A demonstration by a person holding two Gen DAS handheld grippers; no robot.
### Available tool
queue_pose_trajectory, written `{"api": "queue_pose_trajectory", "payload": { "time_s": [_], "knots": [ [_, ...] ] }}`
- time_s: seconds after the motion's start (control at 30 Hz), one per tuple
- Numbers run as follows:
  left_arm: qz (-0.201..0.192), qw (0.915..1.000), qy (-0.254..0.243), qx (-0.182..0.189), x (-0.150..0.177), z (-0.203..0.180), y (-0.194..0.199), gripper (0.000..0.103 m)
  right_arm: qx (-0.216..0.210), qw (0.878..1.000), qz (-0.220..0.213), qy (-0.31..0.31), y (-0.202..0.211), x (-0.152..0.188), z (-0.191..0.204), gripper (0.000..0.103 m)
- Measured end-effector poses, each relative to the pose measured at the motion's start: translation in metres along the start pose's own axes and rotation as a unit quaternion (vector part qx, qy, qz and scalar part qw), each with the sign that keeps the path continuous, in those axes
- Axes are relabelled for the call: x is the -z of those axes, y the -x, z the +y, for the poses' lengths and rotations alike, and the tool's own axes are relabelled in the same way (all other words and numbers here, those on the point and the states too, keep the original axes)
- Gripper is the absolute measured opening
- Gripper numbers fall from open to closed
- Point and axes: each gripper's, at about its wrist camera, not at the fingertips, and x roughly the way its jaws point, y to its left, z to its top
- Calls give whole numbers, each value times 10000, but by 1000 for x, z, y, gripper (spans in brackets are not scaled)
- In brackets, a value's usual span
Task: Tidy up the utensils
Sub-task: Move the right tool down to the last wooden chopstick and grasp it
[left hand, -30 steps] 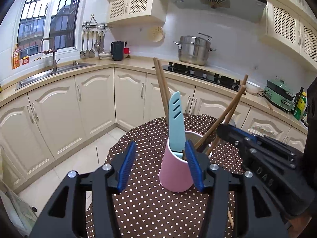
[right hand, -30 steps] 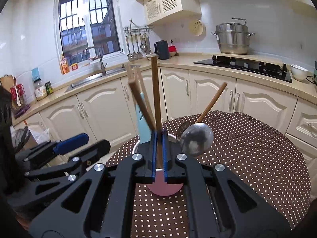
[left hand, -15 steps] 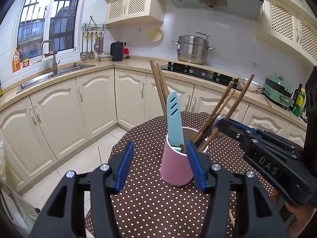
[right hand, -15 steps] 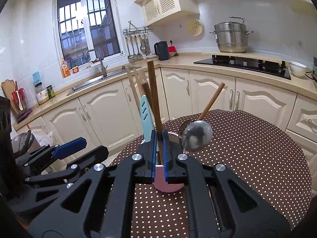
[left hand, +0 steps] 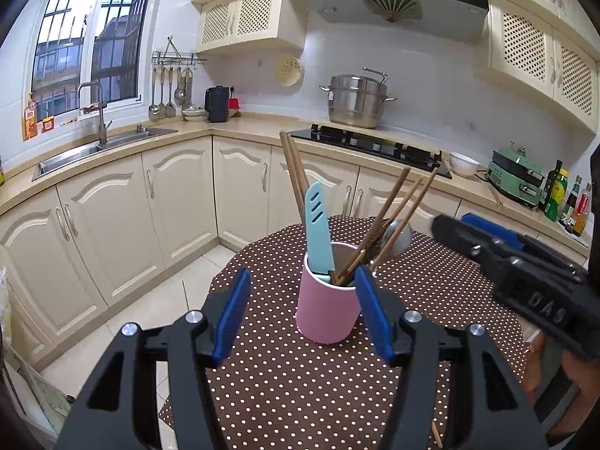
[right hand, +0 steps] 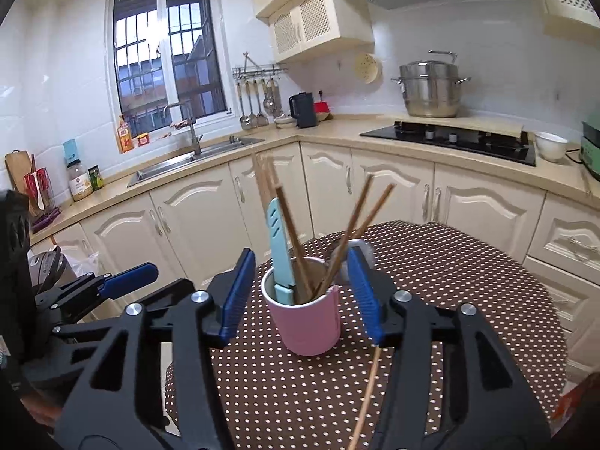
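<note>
R gripper (right hand: 300,292) jaws opening, nothing gripped; L gripper (left hand: 302,315) jaws opening, empty. Chopsticks (right hand: 288,225) in cup (right hand: 311,322). Next: grab loose stick (right hand: 365,397) off worktop (right hand: 468,281).

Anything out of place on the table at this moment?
Yes: one chopstick lies loose on the dotted tablecloth, near the pink cup, while the other chopsticks stand in it.

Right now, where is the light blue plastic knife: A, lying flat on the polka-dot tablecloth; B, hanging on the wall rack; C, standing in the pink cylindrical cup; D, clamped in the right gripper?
C: the light blue plastic knife stands upright inside the pink cylindrical cup among wooden chopsticks.
</note>
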Motion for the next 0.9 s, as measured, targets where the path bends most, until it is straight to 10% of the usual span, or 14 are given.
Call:
{"api": "queue_pose_trajectory", "payload": {
  "time_s": [0.3,0.9],
  "knots": [
    [75,9999,-95,-18,4,-6,3,58,328,9988,311,-165,12,13,-28,53],
    [590,9982,-24,-142,34,3,-21,58,601,9625,2588,-541,-67,90,-63,57]
  ]
}}
